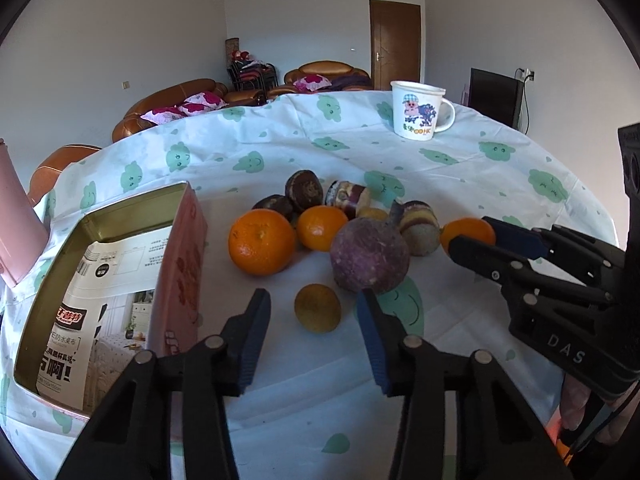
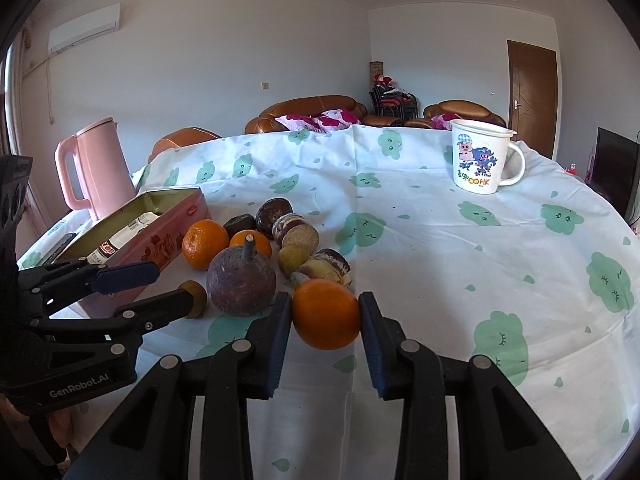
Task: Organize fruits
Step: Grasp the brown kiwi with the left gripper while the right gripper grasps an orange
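Observation:
A pile of fruit lies on the clothed table: a big orange [image 1: 262, 241], a smaller orange [image 1: 321, 227], a purple round fruit [image 1: 370, 255] and several dark and cut pieces [image 1: 304, 190]. A small yellow-brown fruit [image 1: 317, 308] lies between the open fingers of my left gripper [image 1: 314, 312], which also shows in the right wrist view [image 2: 160, 286]. My right gripper [image 2: 325, 314] straddles an orange [image 2: 326, 314]; its pads stand at the orange's sides, and the orange rests on the cloth. That orange [image 1: 466, 232] and the right gripper [image 1: 476, 236] show in the left wrist view too.
An open pink tin [image 1: 182, 264] with a paper packet inside stands left of the fruit. A pink kettle [image 2: 98, 168] stands behind it. A white cartoon mug [image 2: 480, 156] is at the far right. The table edge curves away behind; sofas lie beyond.

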`<state>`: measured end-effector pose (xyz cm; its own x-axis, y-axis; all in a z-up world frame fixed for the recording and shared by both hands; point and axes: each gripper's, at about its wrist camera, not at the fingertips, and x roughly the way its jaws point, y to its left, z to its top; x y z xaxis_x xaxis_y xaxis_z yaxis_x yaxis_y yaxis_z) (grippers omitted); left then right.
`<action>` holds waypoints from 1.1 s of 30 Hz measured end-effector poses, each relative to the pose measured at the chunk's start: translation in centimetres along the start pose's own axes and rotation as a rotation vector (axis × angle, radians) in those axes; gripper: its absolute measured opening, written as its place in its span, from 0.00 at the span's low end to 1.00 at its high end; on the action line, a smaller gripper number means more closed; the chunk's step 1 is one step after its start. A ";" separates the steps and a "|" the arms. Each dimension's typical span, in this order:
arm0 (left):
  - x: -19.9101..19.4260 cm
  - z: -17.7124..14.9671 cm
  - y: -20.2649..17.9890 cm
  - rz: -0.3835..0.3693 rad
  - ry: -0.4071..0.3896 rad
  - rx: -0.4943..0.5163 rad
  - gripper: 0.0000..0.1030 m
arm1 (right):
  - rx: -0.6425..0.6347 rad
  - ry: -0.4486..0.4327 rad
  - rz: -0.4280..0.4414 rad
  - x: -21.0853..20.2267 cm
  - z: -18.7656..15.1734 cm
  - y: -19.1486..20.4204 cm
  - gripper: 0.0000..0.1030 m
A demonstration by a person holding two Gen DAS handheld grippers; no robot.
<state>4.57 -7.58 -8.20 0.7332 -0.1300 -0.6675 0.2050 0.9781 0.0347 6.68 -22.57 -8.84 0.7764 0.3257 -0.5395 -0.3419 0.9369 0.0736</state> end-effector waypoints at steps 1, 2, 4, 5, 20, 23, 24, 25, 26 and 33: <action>0.3 0.0 -0.2 0.002 0.012 0.008 0.39 | -0.005 -0.001 -0.001 0.0 0.0 0.0 0.35; 0.6 0.0 -0.2 0.003 0.031 0.013 0.39 | -0.007 -0.003 -0.001 0.0 -0.1 0.0 0.35; 1.3 0.0 -0.2 -0.004 0.071 0.008 0.37 | -0.006 -0.003 0.005 0.0 -0.1 0.0 0.35; 1.5 0.1 0.0 -0.017 0.081 0.000 0.34 | -0.007 -0.003 0.005 0.0 -0.1 -0.1 0.35; 2.1 0.5 0.4 -0.056 0.089 -0.026 0.27 | -0.040 -0.037 0.009 -0.5 -0.3 0.4 0.35; 1.5 0.4 0.5 -0.053 0.048 -0.027 0.27 | -0.045 -0.069 0.016 -1.0 -0.4 0.5 0.35; 1.2 0.4 0.5 -0.051 0.031 -0.026 0.27 | -0.048 -0.075 0.017 -1.0 -0.4 0.5 0.35; 0.9 0.4 0.5 -0.047 0.015 -0.025 0.27 | -0.052 -0.082 0.018 -1.1 -0.5 0.6 0.35; 0.7 0.4 0.5 -0.045 0.002 -0.024 0.27 | -0.056 -0.088 0.020 -1.2 -0.5 0.6 0.35; -0.4 0.4 0.6 -0.017 -0.067 -0.026 0.27 | -0.066 -0.130 0.026 -1.8 -0.7 0.8 0.35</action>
<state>4.70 -6.97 -7.58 0.7718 -0.1566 -0.6162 0.2016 0.9795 0.0036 4.67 -22.53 -8.40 0.8273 0.3674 -0.4251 -0.3937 0.9188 0.0280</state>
